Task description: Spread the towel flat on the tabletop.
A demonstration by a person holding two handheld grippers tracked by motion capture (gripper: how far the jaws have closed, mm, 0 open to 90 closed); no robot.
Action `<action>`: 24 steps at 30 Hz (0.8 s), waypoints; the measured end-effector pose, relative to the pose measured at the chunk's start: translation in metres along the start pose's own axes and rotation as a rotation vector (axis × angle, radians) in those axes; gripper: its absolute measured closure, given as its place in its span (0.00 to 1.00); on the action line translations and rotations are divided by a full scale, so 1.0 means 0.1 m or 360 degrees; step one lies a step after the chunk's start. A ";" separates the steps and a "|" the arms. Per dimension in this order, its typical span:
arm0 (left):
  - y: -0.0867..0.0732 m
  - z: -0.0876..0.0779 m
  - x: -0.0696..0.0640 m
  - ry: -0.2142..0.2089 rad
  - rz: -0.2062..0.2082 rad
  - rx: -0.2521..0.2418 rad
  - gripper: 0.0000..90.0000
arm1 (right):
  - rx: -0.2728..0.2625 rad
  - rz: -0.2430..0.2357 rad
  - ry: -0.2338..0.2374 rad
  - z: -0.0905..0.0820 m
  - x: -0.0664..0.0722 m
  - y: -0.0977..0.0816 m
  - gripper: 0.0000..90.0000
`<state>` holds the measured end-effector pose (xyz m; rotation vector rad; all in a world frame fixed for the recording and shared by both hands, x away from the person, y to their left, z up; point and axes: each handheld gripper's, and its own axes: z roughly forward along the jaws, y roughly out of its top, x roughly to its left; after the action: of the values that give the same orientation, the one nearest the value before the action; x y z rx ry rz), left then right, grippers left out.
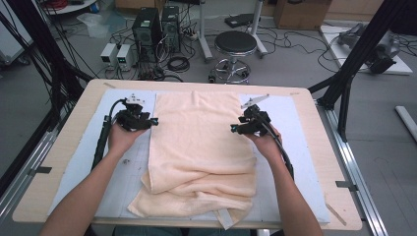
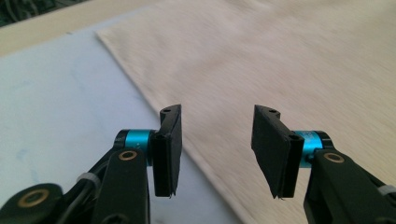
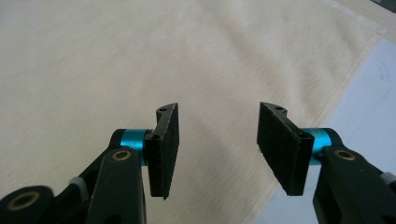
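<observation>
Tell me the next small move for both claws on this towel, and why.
Probably lower both and close on the towel's side edges. The left claw and right claw are open with nothing between them, each above an edge; the near end lies bunched.

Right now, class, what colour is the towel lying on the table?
The towel is a plain pale peach-cream, with no pattern; the high view shows it best.

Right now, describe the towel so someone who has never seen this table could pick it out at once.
On the wooden table lies a pale blue mat, and the towel lies down its middle, between the two grippers. It is the one soft, cream-peach cloth there, flat at the far end and bunched in folds at the near edge.
</observation>
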<state>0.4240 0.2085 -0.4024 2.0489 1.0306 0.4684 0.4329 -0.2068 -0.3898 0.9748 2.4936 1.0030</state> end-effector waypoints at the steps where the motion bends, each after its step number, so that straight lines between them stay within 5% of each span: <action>1: -0.03 -0.03 -0.06 -0.0021 0.0024 0.0020 0.57 | -0.0007 -0.0006 0.0013 -0.04 0.04 -0.05 0.52; 3: -0.10 -0.10 -0.19 -0.0055 0.0091 -0.0021 0.55 | -0.0051 -0.0018 0.0053 -0.14 0.13 -0.14 0.52; 9: -0.27 -0.37 -0.43 -0.0130 0.0152 -0.0076 0.56 | -0.0109 -0.0091 0.0105 -0.38 0.33 -0.38 0.50; 12: -0.38 -0.49 -0.53 -0.0168 0.0197 -0.0062 0.56 | -0.0048 -0.0073 0.0163 -0.47 0.39 -0.42 0.46; 15: -0.49 -0.58 -0.63 -0.0226 0.0218 -0.0086 0.55 | -0.0130 -0.0113 0.0174 -0.56 0.50 -0.48 0.46; 24: -0.67 -0.79 -0.84 -0.0399 0.0230 -0.0140 0.48 | -0.0144 -0.0150 0.0226 -0.63 0.68 -0.68 0.43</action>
<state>0.2908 0.2039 -0.4029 2.0500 0.7046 0.3136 0.3196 -0.2283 -0.3927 0.7768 2.5548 1.1811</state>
